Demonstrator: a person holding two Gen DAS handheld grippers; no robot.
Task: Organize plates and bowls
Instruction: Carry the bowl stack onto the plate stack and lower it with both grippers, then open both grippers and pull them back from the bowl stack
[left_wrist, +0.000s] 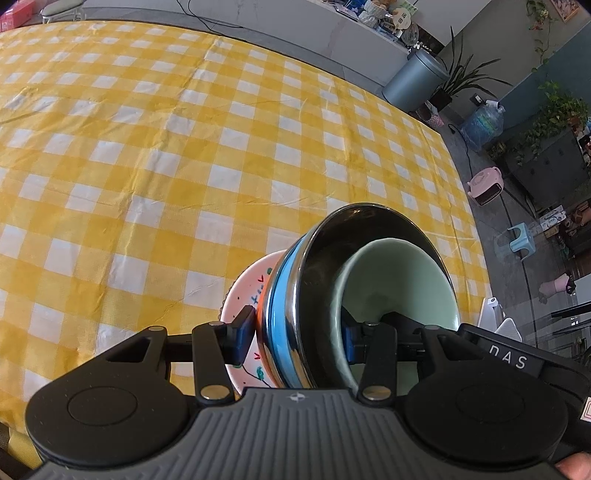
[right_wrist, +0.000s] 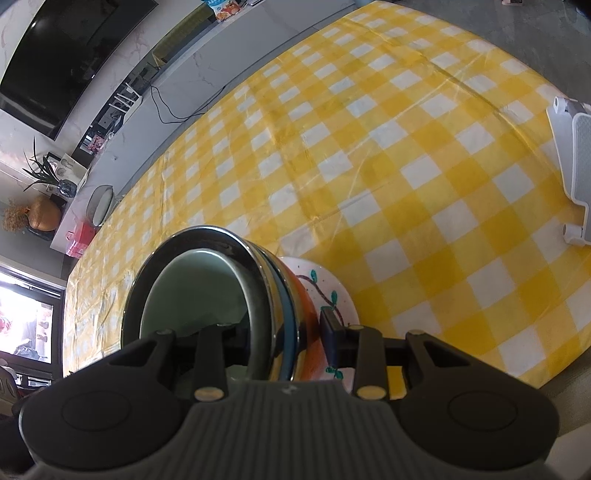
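A stack of dishes is held between both grippers above the yellow checked tablecloth (left_wrist: 184, 147). It is a pale green bowl (left_wrist: 399, 280) nested in a steel bowl with a blue band (left_wrist: 284, 302), on a pink patterned plate (left_wrist: 247, 295). My left gripper (left_wrist: 295, 338) is shut on the stack's rim, one finger under the plate, one inside the green bowl. My right gripper (right_wrist: 273, 339) is shut on the opposite rim of the steel bowl (right_wrist: 280, 314), green bowl (right_wrist: 192, 288) and plate (right_wrist: 332, 291). Its left fingertip is hidden inside the bowl.
A white folding rack (right_wrist: 576, 166) lies on the table at the right edge. Beyond the table stand a grey bin (left_wrist: 413, 81), potted plants (left_wrist: 458, 77), a pink heater (left_wrist: 484, 184) and a blue stool (left_wrist: 517, 240). A cabinet with a television (right_wrist: 66, 55) runs along the far side.
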